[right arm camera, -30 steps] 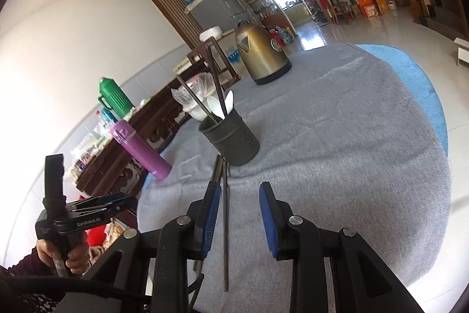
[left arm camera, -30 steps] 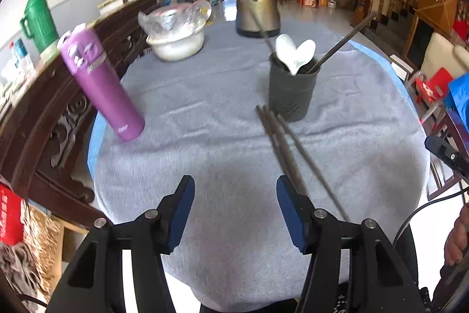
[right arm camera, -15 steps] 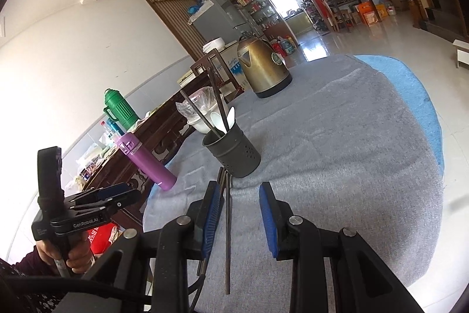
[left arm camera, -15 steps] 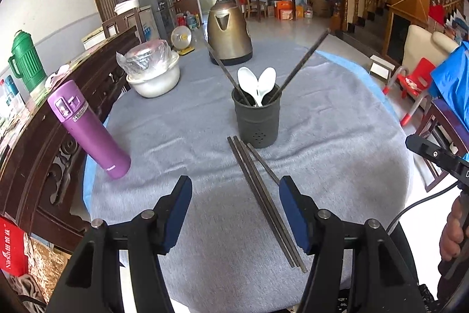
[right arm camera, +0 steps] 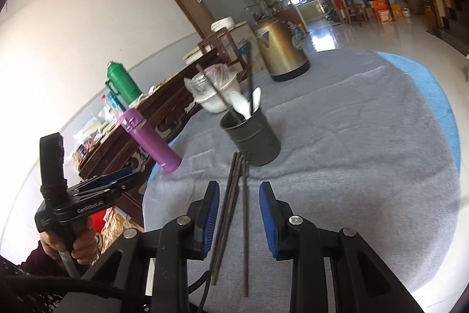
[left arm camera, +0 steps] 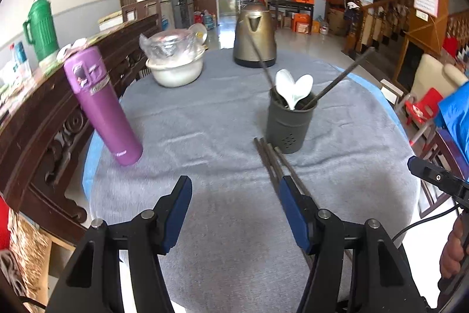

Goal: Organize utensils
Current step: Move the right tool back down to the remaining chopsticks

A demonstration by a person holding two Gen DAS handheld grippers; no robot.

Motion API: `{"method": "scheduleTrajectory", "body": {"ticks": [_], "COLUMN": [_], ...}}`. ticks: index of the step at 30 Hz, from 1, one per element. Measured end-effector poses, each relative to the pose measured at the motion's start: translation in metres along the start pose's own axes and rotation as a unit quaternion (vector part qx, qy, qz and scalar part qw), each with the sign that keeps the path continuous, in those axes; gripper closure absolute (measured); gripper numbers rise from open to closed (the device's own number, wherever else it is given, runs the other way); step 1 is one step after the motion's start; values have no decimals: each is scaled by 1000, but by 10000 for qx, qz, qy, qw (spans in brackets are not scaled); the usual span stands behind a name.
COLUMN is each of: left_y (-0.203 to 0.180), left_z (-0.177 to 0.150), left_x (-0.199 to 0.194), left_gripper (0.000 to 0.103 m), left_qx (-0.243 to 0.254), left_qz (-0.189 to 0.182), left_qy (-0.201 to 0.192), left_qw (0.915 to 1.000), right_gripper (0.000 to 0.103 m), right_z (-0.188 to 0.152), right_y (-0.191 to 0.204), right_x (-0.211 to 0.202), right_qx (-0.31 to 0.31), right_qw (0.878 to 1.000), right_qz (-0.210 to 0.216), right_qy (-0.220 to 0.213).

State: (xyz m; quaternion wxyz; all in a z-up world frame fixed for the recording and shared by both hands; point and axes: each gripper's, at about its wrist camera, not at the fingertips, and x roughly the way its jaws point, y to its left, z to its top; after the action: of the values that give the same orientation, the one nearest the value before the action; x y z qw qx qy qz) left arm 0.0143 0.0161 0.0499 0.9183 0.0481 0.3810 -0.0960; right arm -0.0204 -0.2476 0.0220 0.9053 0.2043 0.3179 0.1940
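Note:
A dark grey utensil holder [left arm camera: 288, 125] stands on the grey-clothed table [left arm camera: 205, 125]. It holds two white spoons [left arm camera: 293, 88] and two dark chopsticks. Three loose dark chopsticks [left arm camera: 271, 160] lie on the cloth in front of it, running toward me. My left gripper [left arm camera: 234, 195] is open and empty above the near table edge, the chopsticks by its right finger. In the right wrist view the holder [right arm camera: 252, 137] is ahead. My right gripper [right arm camera: 239, 203] is open, its fingers straddling the loose chopsticks [right arm camera: 234, 204] from above.
A purple bottle [left arm camera: 102, 104] stands at the left. A white bowl covered with plastic [left arm camera: 176, 63] and a bronze kettle [left arm camera: 255, 37] stand at the back. A carved wooden sideboard [left arm camera: 44, 113] runs along the left, with a green flask [left arm camera: 41, 28] on it.
The left gripper has swung and drawn nearer the table, so the holder looks closer. The right gripper has lowered and advanced over the loose chopsticks. Both stay open.

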Motion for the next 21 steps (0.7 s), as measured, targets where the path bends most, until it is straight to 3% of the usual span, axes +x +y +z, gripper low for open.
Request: {"method": "scheduleTrajectory", "body": {"ticks": [13, 21], "left_y": [48, 57], "left_z": [-36, -23], "left_x": [20, 20], "left_gripper": [40, 39], "left_qx": [-830, -772], "left_qz": [44, -54], "left_qy": [193, 84], "left_qw": [9964, 9970], "right_gripper": [72, 72], "right_z": [-4, 22], "right_y": [45, 48], "right_x": [55, 80], "right_qx": [-406, -428], "right_qw": [9957, 9953], "right_qz": [136, -77], "right_qy": [826, 871]}}
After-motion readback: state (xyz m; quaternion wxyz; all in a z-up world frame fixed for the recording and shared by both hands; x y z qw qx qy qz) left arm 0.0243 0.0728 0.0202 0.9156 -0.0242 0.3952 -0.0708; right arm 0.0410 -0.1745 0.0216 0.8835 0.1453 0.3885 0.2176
